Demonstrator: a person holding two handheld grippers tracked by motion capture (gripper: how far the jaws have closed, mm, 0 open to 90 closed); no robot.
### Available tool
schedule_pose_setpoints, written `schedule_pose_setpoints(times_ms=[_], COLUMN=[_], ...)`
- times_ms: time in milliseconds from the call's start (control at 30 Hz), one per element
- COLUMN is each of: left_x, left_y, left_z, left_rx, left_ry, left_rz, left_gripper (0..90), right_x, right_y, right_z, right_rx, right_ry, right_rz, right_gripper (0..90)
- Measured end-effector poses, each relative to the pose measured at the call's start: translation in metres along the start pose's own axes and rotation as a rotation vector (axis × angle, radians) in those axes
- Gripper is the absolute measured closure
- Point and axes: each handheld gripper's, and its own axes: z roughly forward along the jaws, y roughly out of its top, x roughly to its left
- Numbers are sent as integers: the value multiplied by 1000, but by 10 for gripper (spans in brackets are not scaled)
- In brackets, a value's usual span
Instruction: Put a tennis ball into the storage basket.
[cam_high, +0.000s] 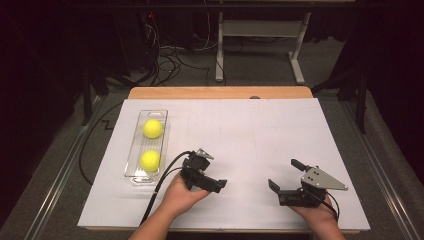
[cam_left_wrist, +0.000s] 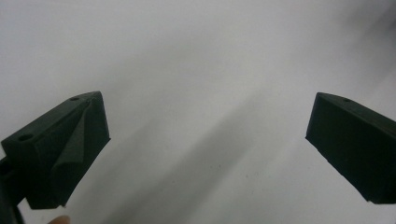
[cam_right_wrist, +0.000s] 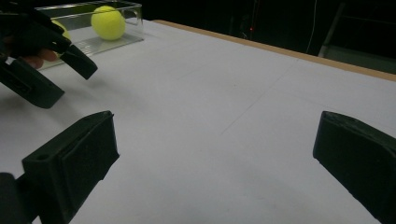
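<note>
Nearest the person, the right gripper (cam_high: 285, 176) rests low over the white table sheet (cam_high: 260, 130) with its jaws spread wide and nothing between them; its own view shows bare sheet ahead. A little farther in and to the left, the left gripper (cam_high: 212, 184) is also held with jaws wide apart and empty, hanging over plain white surface. Just beyond it lies the clear plastic tray (cam_high: 132, 165), long and narrow, holding two yellow tennis balls in a row: the near ball (cam_high: 149, 160) close to the left gripper, the far ball (cam_high: 152, 128) behind it. The work looks like lifting a ball out; the left gripper is best placed, and should come down over the near ball with its jaws straddling the middle, clear of the tray walls, and close gently so the ball does not squirt away. Past the sheet runs the table's wooden edge (cam_high: 220, 92), then a dark room with floor cables (cam_high: 165, 62) and a white frame stand (cam_high: 260, 45).
</note>
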Motion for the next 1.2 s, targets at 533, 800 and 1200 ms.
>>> schedule_pose_setpoints(times_ms=[533, 800, 1200], left_x=[17, 18, 34], left_y=[-28, -35, -58], left_z=[-35, -57, -91], left_rx=[-269, -399, -536], left_ry=[-61, -78, -39], left_rz=[74, 120, 84], left_gripper=[5, 2, 2], right_x=[-2, -3, -3], right_y=[1, 3, 8], right_z=[-5, -7, -15], right_rx=[-23, -25, -56], right_ry=[-63, -94, -103], right_rz=[40, 43, 49], right_gripper=[2, 2, 2])
